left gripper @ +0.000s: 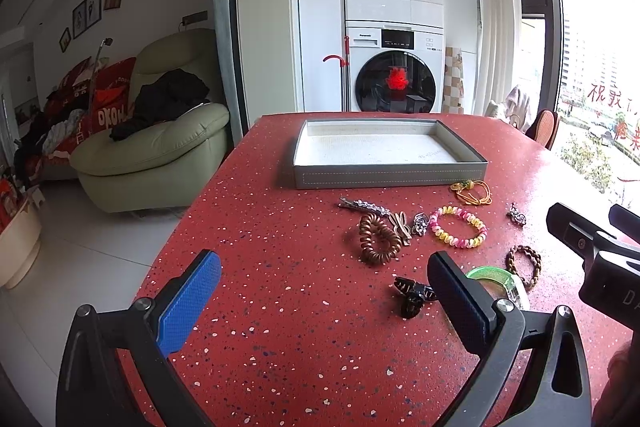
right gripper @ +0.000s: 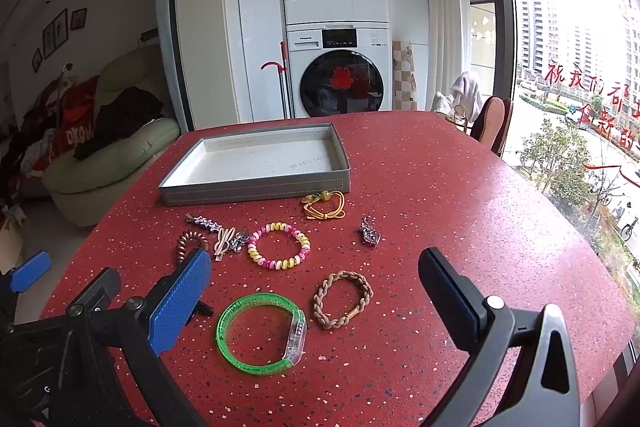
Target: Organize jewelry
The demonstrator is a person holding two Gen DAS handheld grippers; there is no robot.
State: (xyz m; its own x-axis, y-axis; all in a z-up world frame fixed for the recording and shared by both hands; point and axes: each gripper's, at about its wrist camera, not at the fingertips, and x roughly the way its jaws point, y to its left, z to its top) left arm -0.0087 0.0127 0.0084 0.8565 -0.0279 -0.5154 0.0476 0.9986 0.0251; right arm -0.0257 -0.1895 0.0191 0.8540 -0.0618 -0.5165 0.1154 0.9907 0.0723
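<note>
1. The left gripper (left gripper: 324, 291) hangs above the red speckled table (left gripper: 280, 307) with its jaws spread wide and nothing between them; the blue pad (left gripper: 188, 307) of 1 finger faces inward.
2. The right gripper (right gripper: 316, 299) is likewise released and empty, held over the near part of the table, and its body shows at the right edge of the left wrist view.
3. A shallow grey tray (right gripper: 256, 187) with a pale lining sits toward the far side of the table, nothing inside it.
4. The jewelry lies loose on the table in front of the tray: a yellow cord bracelet (right gripper: 325, 205) just beside the tray's near right corner, a pink and yellow beaded bracelet (right gripper: 279, 245) nearer the grippers, and a small silver charm (right gripper: 370, 233) off to its right.
5. To the left of the beaded bracelet are a silver star hair clip (right gripper: 204, 221), a beige clip (right gripper: 224, 241) and a brown spiral hair tie (left gripper: 376, 237), close together.
6. Nearest the right gripper lie a green translucent bangle (right gripper: 256, 333) and a braided tan bracelet (right gripper: 343, 299), side by side but apart.
7. A black claw clip (left gripper: 414, 297) rests beside the left gripper's right finger, near the bangle.
8. Beyond the table stand 2 stacked washing machines (left gripper: 394, 27) and a pale green sofa (left gripper: 160, 147).
</note>
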